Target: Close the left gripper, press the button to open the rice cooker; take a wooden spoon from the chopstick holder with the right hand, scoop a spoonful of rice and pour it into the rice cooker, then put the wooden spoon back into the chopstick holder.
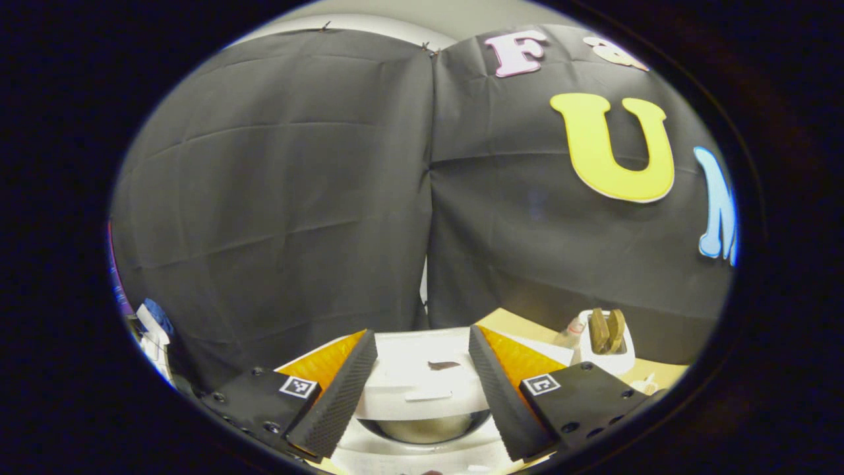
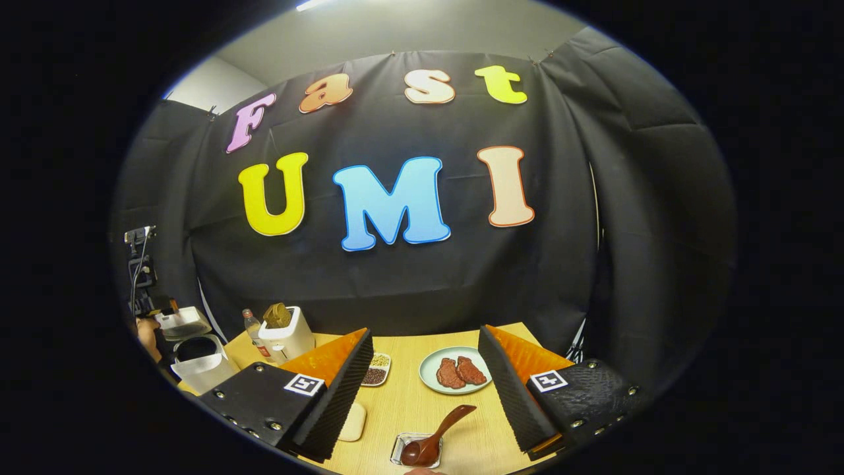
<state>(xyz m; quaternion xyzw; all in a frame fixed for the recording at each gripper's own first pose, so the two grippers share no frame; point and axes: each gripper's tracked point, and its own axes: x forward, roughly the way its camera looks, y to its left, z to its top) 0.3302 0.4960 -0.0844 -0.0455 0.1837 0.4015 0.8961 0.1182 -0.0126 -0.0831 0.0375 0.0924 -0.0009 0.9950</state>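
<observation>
The rice cooker (image 1: 422, 396) stands with its lid up and bowl bared, the left gripper (image 1: 422, 389) hovering just above it with fingers spread apart, so the button press looks done. Just right of the cooker, the chopstick holder (image 1: 608, 346) holds wooden handles upright, ready to lift out. The right gripper (image 2: 425, 389), fingers spread and empty, hangs over the counter (image 2: 461, 409) above a dark spoon (image 2: 435, 435), seemingly resting in a small tray.
</observation>
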